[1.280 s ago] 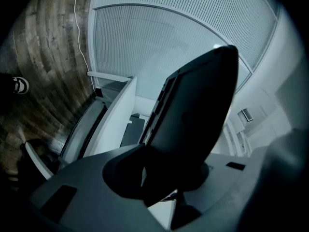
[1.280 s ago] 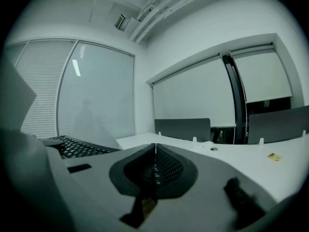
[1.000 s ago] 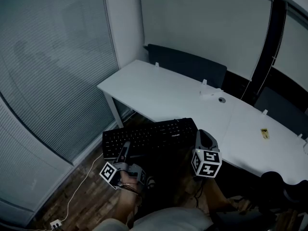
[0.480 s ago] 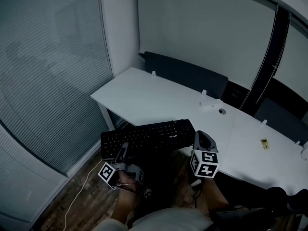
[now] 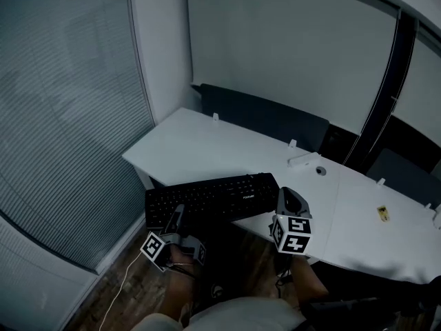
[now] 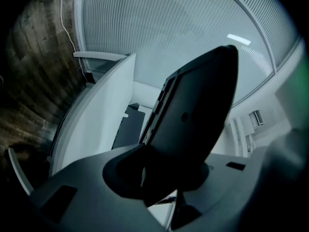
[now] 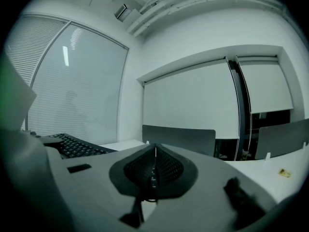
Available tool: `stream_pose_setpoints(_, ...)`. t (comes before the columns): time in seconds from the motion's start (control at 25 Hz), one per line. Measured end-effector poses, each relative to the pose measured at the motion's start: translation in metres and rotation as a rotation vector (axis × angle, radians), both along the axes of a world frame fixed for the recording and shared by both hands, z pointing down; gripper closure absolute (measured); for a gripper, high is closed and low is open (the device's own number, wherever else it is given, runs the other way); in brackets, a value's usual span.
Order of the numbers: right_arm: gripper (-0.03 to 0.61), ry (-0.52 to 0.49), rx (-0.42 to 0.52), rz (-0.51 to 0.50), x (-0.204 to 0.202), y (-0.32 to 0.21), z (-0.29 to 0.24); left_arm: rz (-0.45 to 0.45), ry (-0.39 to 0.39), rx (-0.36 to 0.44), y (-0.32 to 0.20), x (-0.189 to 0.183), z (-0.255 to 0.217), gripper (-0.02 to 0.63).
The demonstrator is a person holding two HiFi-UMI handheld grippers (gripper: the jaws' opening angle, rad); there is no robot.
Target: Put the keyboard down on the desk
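Observation:
A black keyboard (image 5: 213, 197) hangs level in the air, its far edge over the front edge of the white desk (image 5: 200, 147). My left gripper (image 5: 180, 214) is shut on the keyboard's near left edge. In the left gripper view the keyboard's dark underside (image 6: 198, 115) fills the space between the jaws of that gripper (image 6: 169, 178). My right gripper (image 5: 290, 195) sits just off the keyboard's right end, above the desk's edge. The right gripper (image 7: 154, 170) has its pads closed together with nothing between them, and the keyboard (image 7: 72, 146) lies to its left.
Dark chairs (image 5: 265, 119) stand behind the desk. A small white object (image 5: 303, 161), a round grommet (image 5: 321, 171) and a little yellow item (image 5: 382, 213) lie on the desk's right half. A blind-covered glass wall (image 5: 62, 129) closes the left side. A cable (image 5: 117, 292) runs over the wooden floor.
Both grippers and the keyboard have moved forward to the desk. The keyboard, earlier short of the desk's front edge, now overlaps it. The grip looks the same.

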State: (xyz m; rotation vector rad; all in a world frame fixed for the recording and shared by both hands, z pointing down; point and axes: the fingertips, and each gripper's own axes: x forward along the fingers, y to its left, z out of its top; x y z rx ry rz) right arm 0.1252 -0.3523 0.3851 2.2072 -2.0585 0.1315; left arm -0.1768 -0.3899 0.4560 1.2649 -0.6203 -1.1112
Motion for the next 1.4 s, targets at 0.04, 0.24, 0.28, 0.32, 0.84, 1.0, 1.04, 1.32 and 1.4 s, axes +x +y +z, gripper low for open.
stream_pose_setpoints(0.04,0.546,-0.002,-0.002,0.008,0.0,-0.007,0.0,0.004,-0.002,-0.004,-0.008,0.0,0.0,0.486)
stream_pose_setpoints(0.24,0.546,-0.012,0.0,0.038,-0.001,-0.037,-0.002,0.041,-0.024,0.005,-0.048,-0.001,-0.004,0.486)
stream_pose_setpoints(0.28,0.546,-0.011,-0.001,0.042,-0.002,-0.044,-0.002,0.049,-0.026,0.01,-0.056,-0.001,-0.006,0.485)
stream_pose_setpoints(0.32,0.546,-0.01,-0.002,0.047,-0.002,-0.049,-0.002,0.057,-0.029,0.015,-0.063,-0.001,-0.007,0.485)
stream_pose_setpoints(0.84,0.546,-0.033,-0.06,0.135,0.005,-0.096,0.027,0.13,-0.035,-0.017,-0.128,0.002,0.018,0.485)
stream_pose_setpoints(1.0,0.546,-0.065,-0.101,0.183,0.02,-0.091,0.047,0.177,-0.035,-0.049,-0.129,0.014,0.034,0.485)
stream_pose_setpoints(1.04,0.546,-0.071,-0.108,0.194,0.023,-0.089,0.05,0.189,-0.035,-0.061,-0.128,0.016,0.038,0.485)
stream_pose_setpoints(1.32,0.546,-0.106,-0.151,0.226,0.037,-0.094,0.077,0.24,-0.087,-0.088,-0.134,0.035,0.057,0.485)
stream_pose_setpoints(1.4,0.546,-0.107,-0.152,0.22,0.037,-0.102,0.079,0.245,-0.091,-0.096,-0.139,0.038,0.061,0.483)
